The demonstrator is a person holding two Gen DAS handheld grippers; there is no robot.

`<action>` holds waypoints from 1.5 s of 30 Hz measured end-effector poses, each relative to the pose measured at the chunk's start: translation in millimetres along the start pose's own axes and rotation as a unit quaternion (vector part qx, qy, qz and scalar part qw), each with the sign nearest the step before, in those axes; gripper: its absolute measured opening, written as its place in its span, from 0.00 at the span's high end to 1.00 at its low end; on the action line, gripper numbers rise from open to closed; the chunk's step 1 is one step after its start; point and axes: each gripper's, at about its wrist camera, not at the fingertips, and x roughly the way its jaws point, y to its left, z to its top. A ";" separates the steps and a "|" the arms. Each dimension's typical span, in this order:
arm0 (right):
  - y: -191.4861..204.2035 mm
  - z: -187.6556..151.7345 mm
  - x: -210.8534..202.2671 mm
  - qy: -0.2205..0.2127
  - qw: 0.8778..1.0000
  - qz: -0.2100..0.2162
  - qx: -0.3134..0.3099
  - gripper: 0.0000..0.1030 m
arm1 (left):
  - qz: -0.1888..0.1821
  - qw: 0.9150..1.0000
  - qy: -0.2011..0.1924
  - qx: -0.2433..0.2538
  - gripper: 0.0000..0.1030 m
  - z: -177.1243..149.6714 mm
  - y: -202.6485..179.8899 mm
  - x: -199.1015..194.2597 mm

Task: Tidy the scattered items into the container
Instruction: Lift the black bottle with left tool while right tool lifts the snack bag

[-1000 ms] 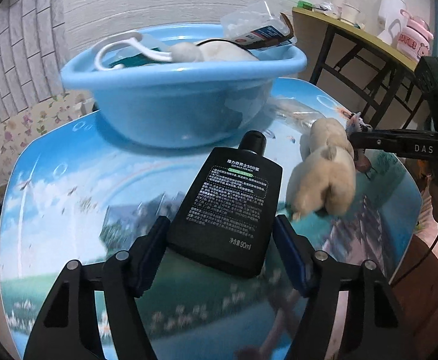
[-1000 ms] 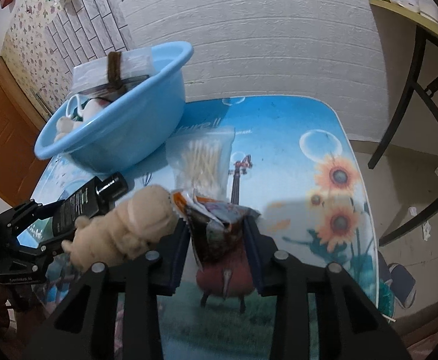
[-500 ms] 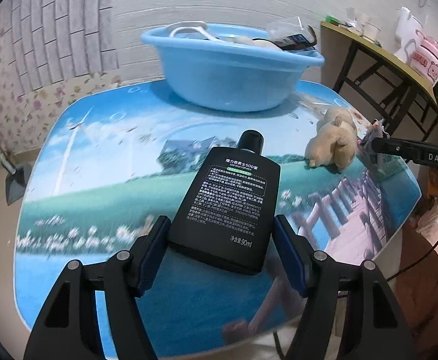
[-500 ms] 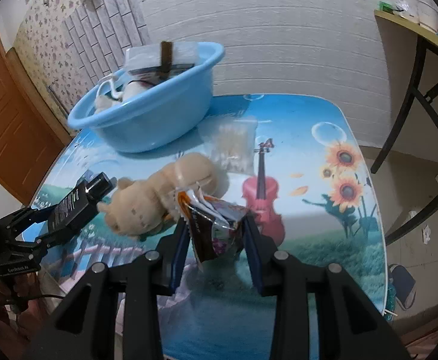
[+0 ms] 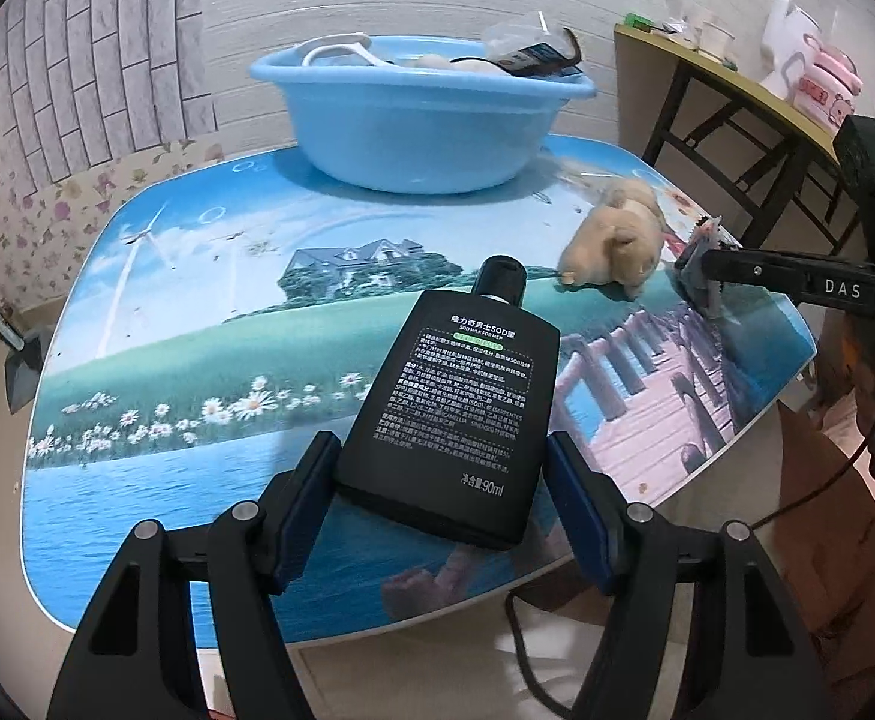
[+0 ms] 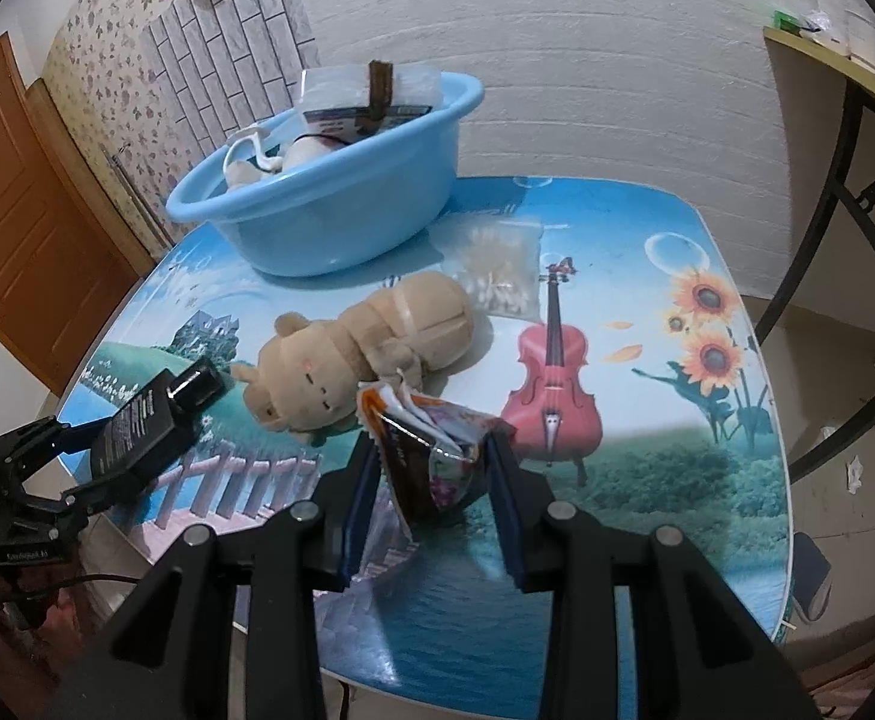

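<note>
Currently your left gripper (image 5: 440, 483) is clamped on the black lotion bottle (image 5: 452, 414) near its base, and your right gripper (image 6: 431, 489) pinches a crumpled snack packet (image 6: 437, 450); both are held above the table (image 6: 647, 510), well short of the blue basin (image 6: 341, 192). Risks: the smooth bottle could pivot or slip. The packet could slide free. The plush toy (image 6: 365, 354) and cotton-swab bag (image 6: 503, 276) lie between you and the basin; don't clip them.

Both grippers pulled back from the blue basin (image 5: 419, 114) toward the table's near edge, left gripper (image 5: 440, 483) carrying the black bottle (image 5: 455, 414), right gripper (image 6: 431, 486) carrying the snack packet (image 6: 437, 450); plush toy (image 6: 365, 354) now lies clear ahead of the packet.
</note>
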 end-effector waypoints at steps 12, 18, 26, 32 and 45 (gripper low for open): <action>6.3 -2.2 3.6 0.007 1.000 -0.001 -0.008 0.50 | -0.004 1.000 -0.001 0.006 0.33 9.7 -5.5 8.3; 9.2 -2.6 6.1 0.011 1.000 -0.003 -0.012 0.50 | 0.003 1.000 -0.012 0.005 0.32 19.2 -7.4 18.9; 3.6 -0.9 0.8 -0.002 1.000 -0.010 -0.003 0.50 | 0.060 0.994 -0.027 -0.082 0.33 24.2 25.6 19.0; 1.6 2.1 -3.2 -0.018 1.000 0.000 0.010 0.50 | 0.063 0.992 -0.027 -0.102 0.33 23.9 37.5 17.3; -2.3 3.2 6.9 -0.014 1.000 0.009 0.022 0.42 | 0.078 0.995 -0.023 -0.050 0.11 22.5 20.2 24.8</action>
